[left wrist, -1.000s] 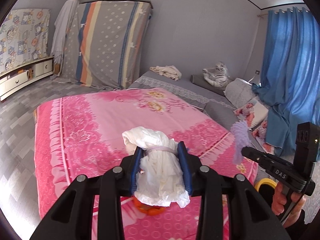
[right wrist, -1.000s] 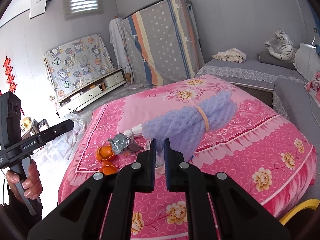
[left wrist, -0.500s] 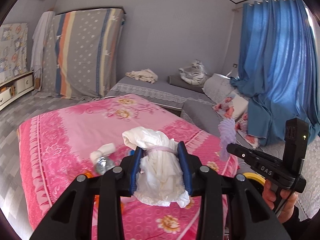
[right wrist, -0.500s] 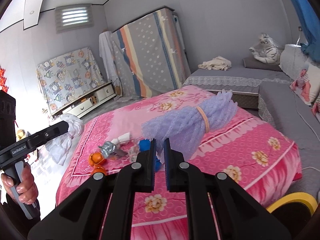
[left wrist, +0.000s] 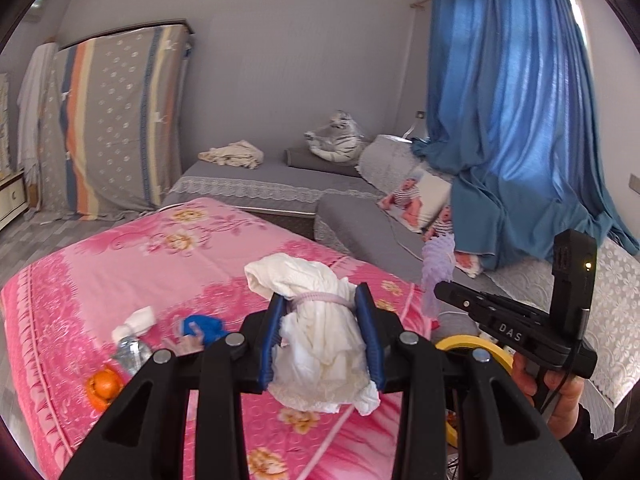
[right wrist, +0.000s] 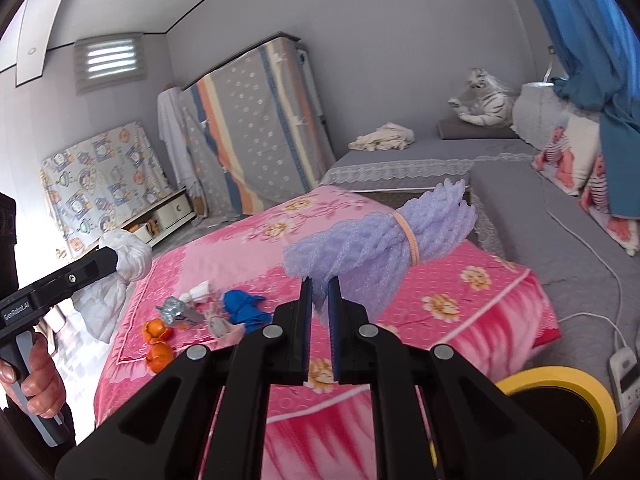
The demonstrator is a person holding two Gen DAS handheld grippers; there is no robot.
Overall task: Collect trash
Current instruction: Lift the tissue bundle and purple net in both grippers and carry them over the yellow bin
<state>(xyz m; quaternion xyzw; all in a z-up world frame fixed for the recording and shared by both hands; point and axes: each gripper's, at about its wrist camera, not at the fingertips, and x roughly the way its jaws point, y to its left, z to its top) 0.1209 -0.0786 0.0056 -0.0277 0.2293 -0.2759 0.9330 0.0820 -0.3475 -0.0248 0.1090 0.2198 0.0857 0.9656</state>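
Readable text: "DAS" on your right gripper [right wrist: 319, 312] body, "GenRobot.AI" on the left gripper [left wrist: 322, 336]. Left is clamped on a white rag bundle [left wrist: 320, 344], right pinched tight on a purple foam net bundle [right wrist: 376, 240]; both tilt slightly down above the pink bed [right wrist: 460, 292]. Yellow-rimmed bin [right wrist: 560, 396] at 4 o'clock.

I count 2 oranges [right wrist: 159, 340] on the bed [right wrist: 460, 300] and 1 blue wad [right wrist: 242, 307]. I hold 2 bundles: 1 white [left wrist: 320, 336], 1 purple [right wrist: 380, 236].
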